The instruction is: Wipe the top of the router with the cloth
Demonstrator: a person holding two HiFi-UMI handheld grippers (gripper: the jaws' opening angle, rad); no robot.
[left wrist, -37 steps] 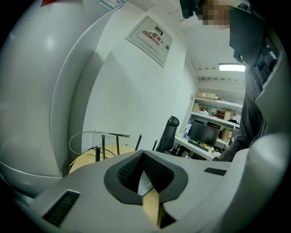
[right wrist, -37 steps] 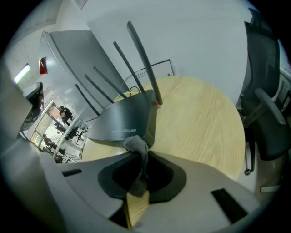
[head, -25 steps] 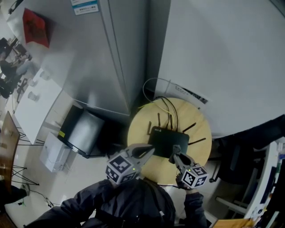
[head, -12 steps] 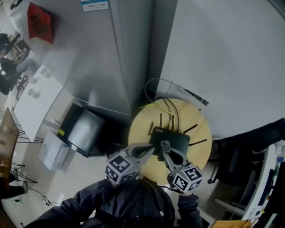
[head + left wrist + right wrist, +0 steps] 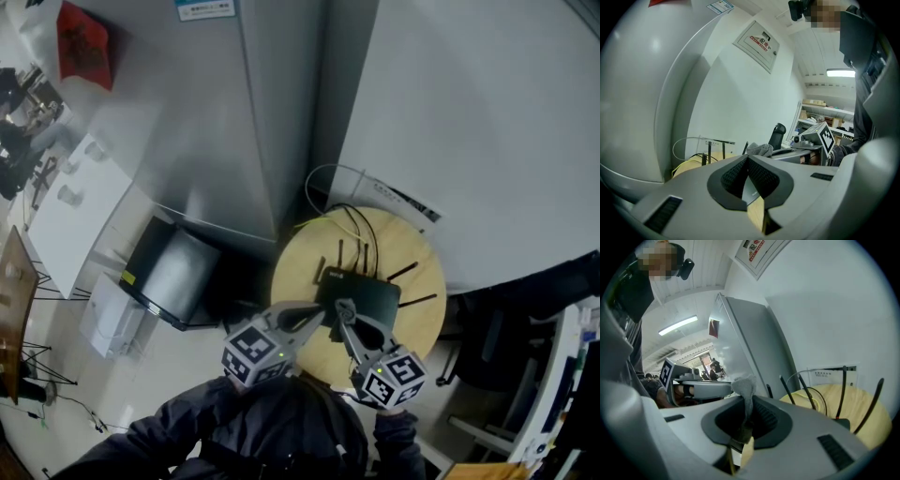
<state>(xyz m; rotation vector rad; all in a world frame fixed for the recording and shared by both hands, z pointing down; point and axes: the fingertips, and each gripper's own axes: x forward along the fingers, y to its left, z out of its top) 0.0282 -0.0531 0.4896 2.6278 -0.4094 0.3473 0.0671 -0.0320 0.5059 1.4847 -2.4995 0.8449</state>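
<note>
Nearest the person, at the near edge of the round table (image 5: 298, 270), both grippers are converging on the router's near-left corner. The left gripper (image 5: 746, 158) is clenched on nothing, its pads meeting, and it is hovering just beside the router (image 5: 371, 298). Whether it is touching the casing cannot be told. The right gripper (image 5: 749, 401) is grasping the cloth (image 5: 744, 384), a small grey tuft pinched between its pads and poking out past the tips, over that same corner.

The router is lying on the middle of the table, slightly toward the far edge, and most of its black top is probably waiting to be wiped.

The first hazard is the thin pinch. So little cloth is showing that the hard jaw tips may be scraping the casing instead of the fabric, or the tuft may be slipping free under a firm stroke.

The second is the router itself. It looks light and nothing is bracing it, so a push could be sliding it toward the far edge.

Farther on, the antennas (image 5: 415, 301) are sticking out around the back and right side, where a long sweep could be knocking them.

Beyond them, the cables (image 5: 330, 221) are trailing over the far edge and could be tugging loose if the router shifts.
</note>
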